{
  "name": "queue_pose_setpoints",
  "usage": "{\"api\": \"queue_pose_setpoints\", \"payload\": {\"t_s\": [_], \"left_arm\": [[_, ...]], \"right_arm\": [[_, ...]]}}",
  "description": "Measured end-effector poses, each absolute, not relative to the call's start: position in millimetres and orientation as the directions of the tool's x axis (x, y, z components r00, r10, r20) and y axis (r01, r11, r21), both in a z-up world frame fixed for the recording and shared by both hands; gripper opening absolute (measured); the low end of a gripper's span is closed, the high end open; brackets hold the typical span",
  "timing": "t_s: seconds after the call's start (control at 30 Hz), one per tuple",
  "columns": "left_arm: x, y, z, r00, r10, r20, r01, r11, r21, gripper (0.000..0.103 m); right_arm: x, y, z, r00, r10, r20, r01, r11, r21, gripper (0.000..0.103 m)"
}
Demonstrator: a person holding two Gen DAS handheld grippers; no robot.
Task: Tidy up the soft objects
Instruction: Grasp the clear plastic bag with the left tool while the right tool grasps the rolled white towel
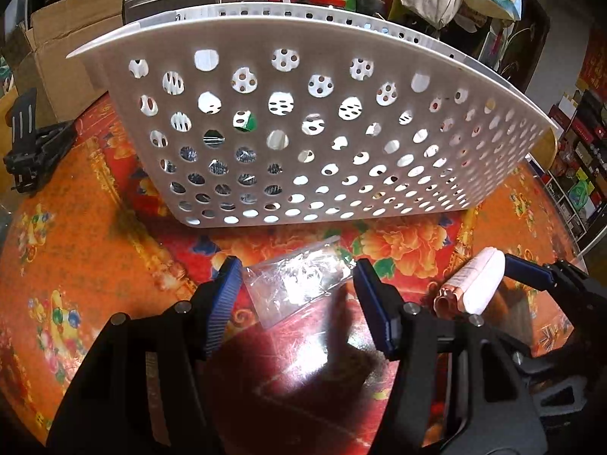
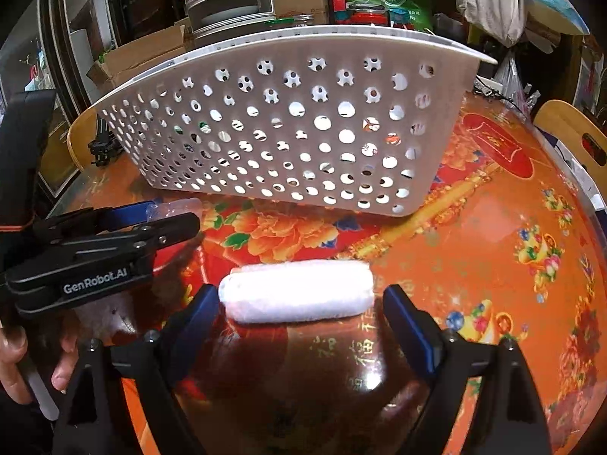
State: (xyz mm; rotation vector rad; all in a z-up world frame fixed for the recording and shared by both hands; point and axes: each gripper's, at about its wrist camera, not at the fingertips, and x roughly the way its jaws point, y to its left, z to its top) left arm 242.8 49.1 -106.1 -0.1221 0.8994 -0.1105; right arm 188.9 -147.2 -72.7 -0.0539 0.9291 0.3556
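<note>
- Blue pads line the left gripper [image 1: 297, 276], which is spread wide around a clear plastic bag [image 1: 299, 284] lying on the table; what is in the bag is hard to see.
- White "GenRobot.AI" letters show on its side in the right view.
- Wide apart too, the right gripper [image 2: 299, 305] has a white rolled towel [image 2: 297, 291] lying between its tips.
- Behind both stands a white basket [image 1: 303, 129] with round holes.
- Some dark, shiny things inside it are mostly hidden.
- Gold writing on the red flowery tablecloth [image 2: 493, 227] is too blurry to read.
</note>
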Motion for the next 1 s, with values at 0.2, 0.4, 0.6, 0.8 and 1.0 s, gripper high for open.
{"api": "queue_pose_setpoints", "payload": {"t_s": [0.2, 0.4, 0.6, 0.8, 1.0], "left_arm": [[242.7, 53.9, -107.5, 0.618, -0.152, -0.771, 0.047, 0.987, -0.157, 0.059], [241.1, 53.9, -107.1, 0.618, -0.151, -0.772, 0.047, 0.987, -0.155, 0.059], [241.4, 53.1, -107.2, 0.618, -0.149, -0.772, 0.046, 0.987, -0.154, 0.059], [241.4, 53.1, -107.3, 0.618, -0.15, -0.772, 0.046, 0.987, -0.156, 0.059], [240.5, 57.3, -107.3, 0.62, -0.155, -0.769, 0.045, 0.986, -0.163, 0.059]], "right_arm": [[188.0, -143.2, -72.2, 0.548, 0.264, -0.793, -0.329, 0.94, 0.086, 0.077], [186.7, -136.5, -73.4, 0.553, 0.237, -0.799, -0.333, 0.942, 0.049, 0.074], [185.1, -122.7, -76.2, 0.557, 0.185, -0.809, -0.343, 0.939, -0.022, 0.073], [183.5, -118.6, -76.1, 0.562, 0.177, -0.808, -0.345, 0.938, -0.035, 0.071], [180.9, -121.8, -73.7, 0.572, 0.194, -0.797, -0.343, 0.939, -0.018, 0.071]]}}
